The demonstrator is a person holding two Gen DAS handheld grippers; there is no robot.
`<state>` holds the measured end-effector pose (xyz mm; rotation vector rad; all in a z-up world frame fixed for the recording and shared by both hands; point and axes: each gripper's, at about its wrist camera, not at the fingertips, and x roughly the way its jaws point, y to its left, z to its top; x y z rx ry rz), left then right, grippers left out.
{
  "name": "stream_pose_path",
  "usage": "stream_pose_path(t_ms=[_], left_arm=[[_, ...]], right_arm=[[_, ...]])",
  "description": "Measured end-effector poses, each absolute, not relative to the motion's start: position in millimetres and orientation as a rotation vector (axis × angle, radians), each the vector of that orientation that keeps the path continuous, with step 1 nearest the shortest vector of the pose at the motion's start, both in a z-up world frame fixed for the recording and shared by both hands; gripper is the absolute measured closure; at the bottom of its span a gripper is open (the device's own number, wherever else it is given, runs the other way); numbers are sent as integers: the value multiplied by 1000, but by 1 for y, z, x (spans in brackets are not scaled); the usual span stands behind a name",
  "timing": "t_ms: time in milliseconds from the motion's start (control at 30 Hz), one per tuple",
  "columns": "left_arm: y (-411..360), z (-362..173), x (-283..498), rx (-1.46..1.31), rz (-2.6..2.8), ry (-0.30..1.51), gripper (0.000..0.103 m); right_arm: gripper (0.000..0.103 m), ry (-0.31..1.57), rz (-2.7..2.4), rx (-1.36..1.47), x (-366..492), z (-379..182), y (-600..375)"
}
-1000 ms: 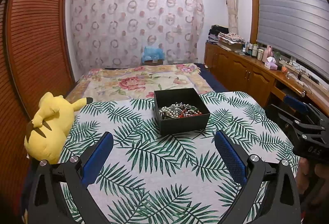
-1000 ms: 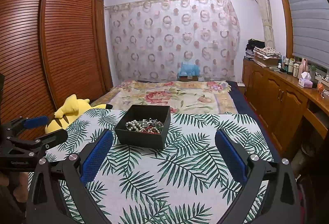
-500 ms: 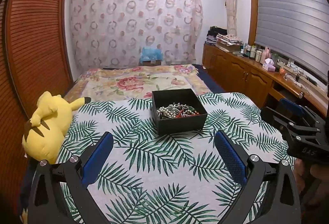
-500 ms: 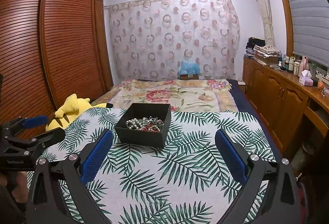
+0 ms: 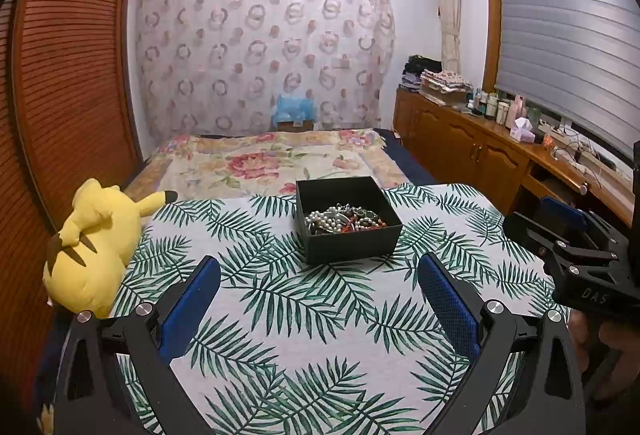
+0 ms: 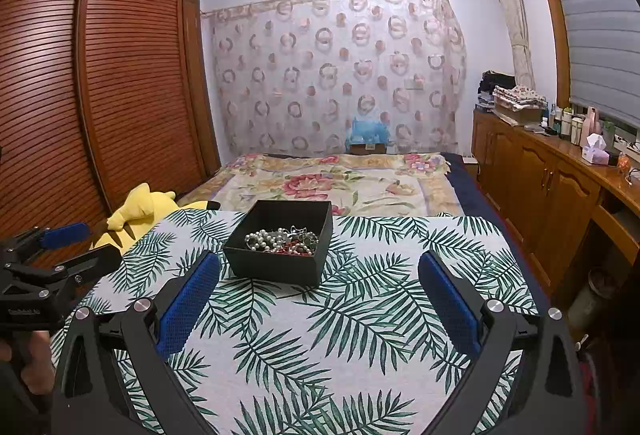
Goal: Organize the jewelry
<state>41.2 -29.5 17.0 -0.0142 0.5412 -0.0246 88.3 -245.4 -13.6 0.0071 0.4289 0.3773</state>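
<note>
A black open box (image 5: pixel 352 247) stands on the palm-leaf tablecloth (image 5: pixel 304 315); it also shows in the right wrist view (image 6: pixel 276 267). A tangle of jewelry (image 5: pixel 344 220) lies in it, with white pearl beads, red beads and metal pieces (image 6: pixel 282 240). My left gripper (image 5: pixel 320 299) is open and empty, well short of the box. My right gripper (image 6: pixel 320 295) is open and empty, with the box just ahead and left of centre. Each gripper shows at the edge of the other's view: the right one (image 5: pixel 560 231) and the left one (image 6: pixel 68 247).
A yellow plush toy (image 5: pixel 92 247) lies at the table's left edge. Behind the table is a bed with a floral cover (image 5: pixel 264 163). A slatted wooden wardrobe (image 6: pixel 100 95) is at left. Wooden cabinets (image 6: pixel 540 187) with bottles run along the right.
Both grippers have drawn back and risen slightly, so the box sits a little farther ahead in both views. Both stay open and empty.
</note>
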Motion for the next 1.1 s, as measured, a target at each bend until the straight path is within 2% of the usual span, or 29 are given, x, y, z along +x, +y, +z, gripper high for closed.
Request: stream_pose_path(t_ms=[1100], left_arm=[[-27,16,39,-17,-25,537,8]], right_arm=[[3,430,378,10,89,-12,-247]])
